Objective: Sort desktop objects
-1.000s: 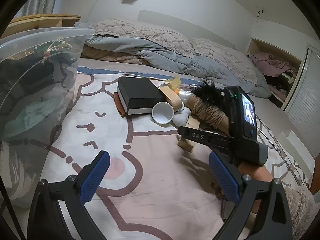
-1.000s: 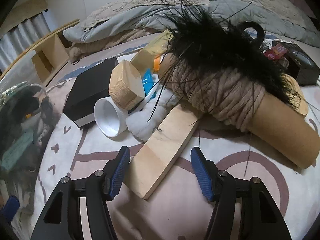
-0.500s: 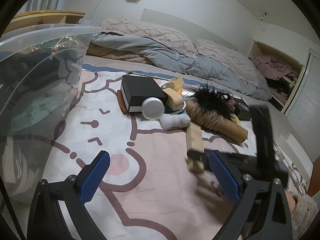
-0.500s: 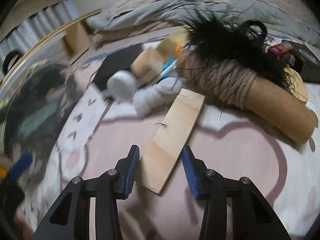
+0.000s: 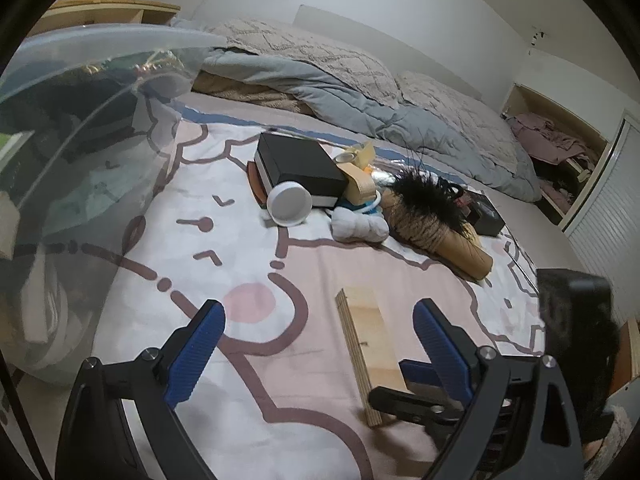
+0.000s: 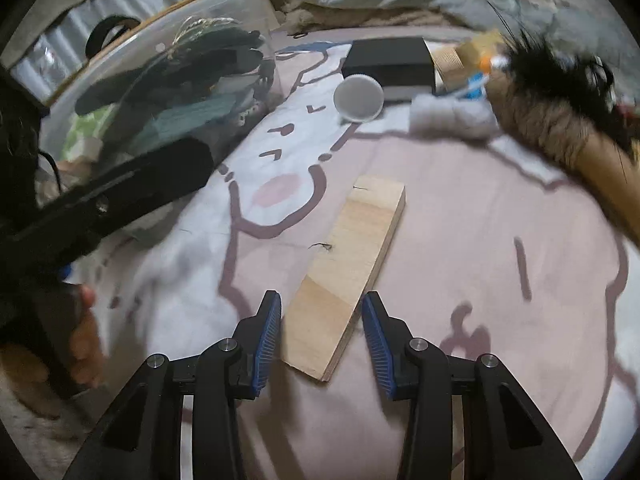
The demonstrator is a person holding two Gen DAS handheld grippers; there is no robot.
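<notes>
Right wrist view: your right gripper [image 6: 322,332] has its 2 blue pads around the near end of the wood board [image 6: 347,270], low in the middle of the frame. The pads sit very close to the board's edges, but I cannot tell if they squeeze it yet.
Board spot: it lies flat on the pink and white blanket [image 6: 460,240], apart from the pile of things at the top. That makes it easy to take by its thin sides.
Left wrist view: your left gripper [image 5: 320,344] is spread wide at the bottom of the frame and grips nothing. It hangs back so your other hand has room.
Clear bin: the clear bin [image 5: 72,152] fills the left side. It already has things inside, so I think the board goes there next.
Pile: the black box [image 5: 298,166], white cup [image 5: 289,204], white cloth [image 5: 360,228] and rope tube with black feathers [image 5: 432,224] lie bunched near the middle, not sorted yet.
Watch out: the board is long, so it may tip if you lift it by 1 end.
</notes>
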